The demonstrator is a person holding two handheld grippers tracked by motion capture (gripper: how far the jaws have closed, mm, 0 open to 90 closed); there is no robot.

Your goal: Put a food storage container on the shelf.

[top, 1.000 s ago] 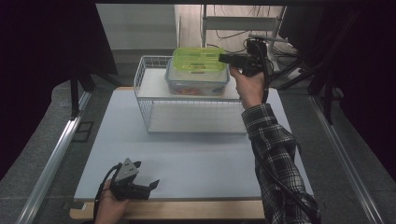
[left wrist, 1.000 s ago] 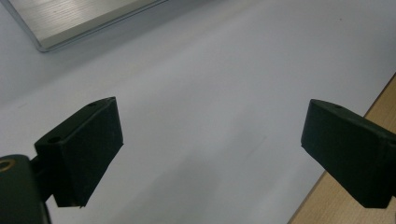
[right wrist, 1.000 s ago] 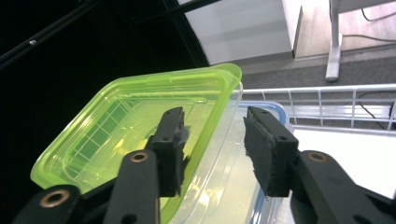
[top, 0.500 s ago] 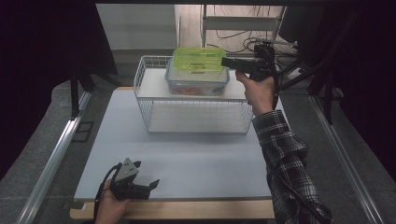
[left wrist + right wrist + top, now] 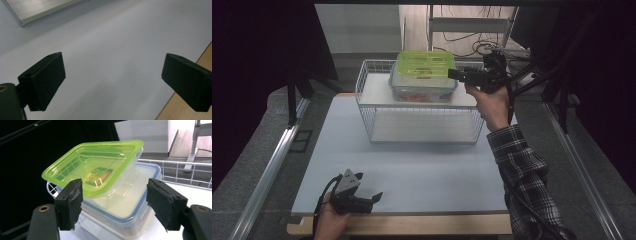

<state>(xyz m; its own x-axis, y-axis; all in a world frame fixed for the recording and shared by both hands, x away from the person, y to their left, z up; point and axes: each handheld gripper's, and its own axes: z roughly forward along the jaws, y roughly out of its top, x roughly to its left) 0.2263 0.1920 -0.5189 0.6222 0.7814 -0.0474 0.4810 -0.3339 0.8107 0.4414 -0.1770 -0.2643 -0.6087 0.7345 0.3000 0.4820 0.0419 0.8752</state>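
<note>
Green-lidded clear plastic container (image 5: 100, 173) sits stacked, slightly skewed, on top of a larger clear plastic box with a blue-rimmed lid (image 5: 130, 207); both stand in the white wire basket (image 5: 377, 107), at its back right part, on the basket's white floor. In the high view the green-lidded container (image 5: 426, 65) is the top of the stack, the blue-rimmed box (image 5: 422, 90) under it, reddish contents faintly visible through the lower wall.

Right gripper (image 5: 462, 75) is held level at the stack's right side, just beside the green lid edge. Its jaws have just been opening and now stand apart; in the right gripper view (image 5: 113, 206) the two boxes sit beyond and between the pads, pads not pressing on either. Right hand (image 5: 492, 100) with a plaid sleeve comes in from the lower right.

Basket stands on a pale grey-white mat (image 5: 412, 170) over a wooden table (image 5: 412, 225).

Left gripper (image 5: 362, 197) rests low at the mat's near left edge, well apart from the basket, jaws wide apart with nothing between them (image 5: 113, 82), bare mat under them.
</note>
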